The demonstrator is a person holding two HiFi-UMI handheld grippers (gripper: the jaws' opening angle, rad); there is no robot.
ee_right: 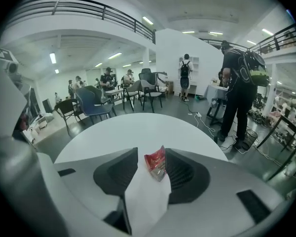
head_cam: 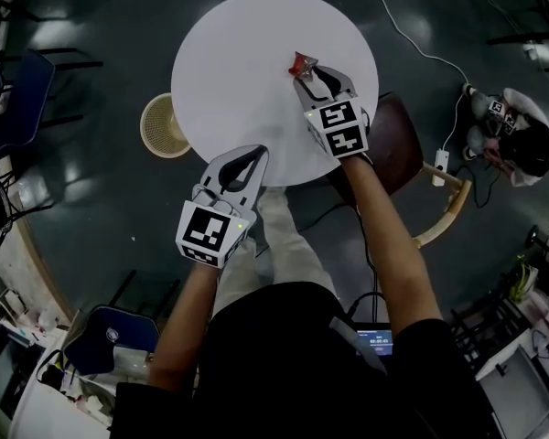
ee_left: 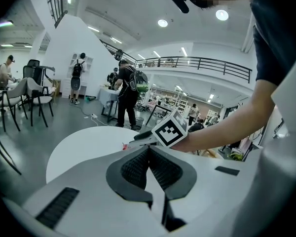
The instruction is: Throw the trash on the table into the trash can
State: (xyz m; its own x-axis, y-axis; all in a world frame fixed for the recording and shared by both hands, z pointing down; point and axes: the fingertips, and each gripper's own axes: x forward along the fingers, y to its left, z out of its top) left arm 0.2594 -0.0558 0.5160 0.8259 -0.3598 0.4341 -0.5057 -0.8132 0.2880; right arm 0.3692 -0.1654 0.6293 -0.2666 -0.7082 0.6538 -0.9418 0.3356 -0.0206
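A small red crumpled wrapper point(head_cam: 301, 62) stands on the round white table point(head_cam: 238, 53), towards its right side. My right gripper point(head_cam: 307, 68) reaches over the table with its jaws either side of the wrapper. In the right gripper view the wrapper point(ee_right: 156, 163) stands in the gap of that gripper point(ee_right: 152, 154), close to the right jaw, with bare table showing on its left. My left gripper point(head_cam: 258, 152) hovers at the table's near edge, jaws together and empty; its own view shows the left gripper point(ee_left: 149, 149) shut. A wicker trash can point(head_cam: 165, 124) stands on the floor, left of the table.
A brown chair point(head_cam: 398, 144) stands by the table's right side, next to a power strip point(head_cam: 441, 163) and its cable. A blue chair point(head_cam: 18, 90) is at far left. A person point(head_cam: 526, 140) crouches at far right. Another person point(ee_right: 239, 93) stands beyond the table.
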